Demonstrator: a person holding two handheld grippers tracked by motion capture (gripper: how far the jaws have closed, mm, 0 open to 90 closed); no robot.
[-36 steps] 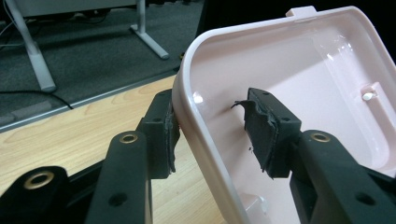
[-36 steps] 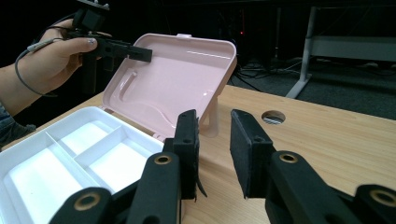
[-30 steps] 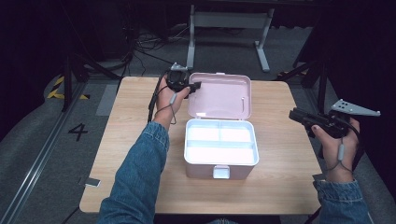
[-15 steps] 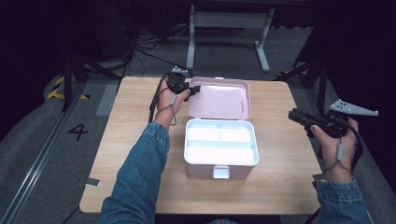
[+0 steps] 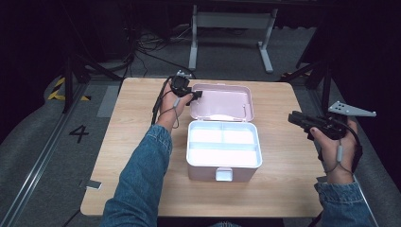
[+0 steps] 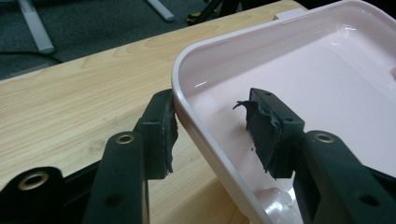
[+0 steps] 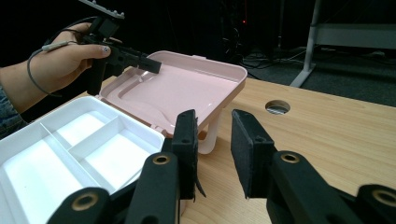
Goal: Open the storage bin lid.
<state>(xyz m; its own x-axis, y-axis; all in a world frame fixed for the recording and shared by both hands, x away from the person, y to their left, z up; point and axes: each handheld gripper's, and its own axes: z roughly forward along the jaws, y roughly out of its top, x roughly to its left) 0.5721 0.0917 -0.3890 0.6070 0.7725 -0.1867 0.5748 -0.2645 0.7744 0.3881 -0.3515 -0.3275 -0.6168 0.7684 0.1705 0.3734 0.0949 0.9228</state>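
Dark floor, trailing cables and a grey metal stand frame surround the wooden table (image 5: 132,142), which carries one pink storage box (image 5: 224,168) near its centre; all positions below are referenced to that box. To the left of the box, a denim sleeve (image 5: 142,175) runs up to the left gripper (image 5: 193,96), which sits at the far-left corner of the opened lid (image 5: 222,101). The lid lies folded back beyond the box body, almost flat, its hollow inside facing up and its long axis running left to right across the table. In the left gripper view the two jaws straddle the lid's rim (image 6: 205,135): the outer pad (image 6: 163,130) stands just at the rim's outside face, whether touching cannot be told, while the inner pad (image 6: 261,128) stands clear over the lid's interior. These jaws have just been opening, with the rim between them but not clamped, so the gripper counts as partly open and holding nothing. In front of the lid, the box body shows a white divided tray (image 5: 222,144) with empty compartments. To the right of the box, well apart from it, the right gripper (image 5: 297,118) hangs over the table edge, jaws partly apart on nothing, pointing toward the box. Judged from this layout, the left gripper is the nearer one for any next move on the lid.
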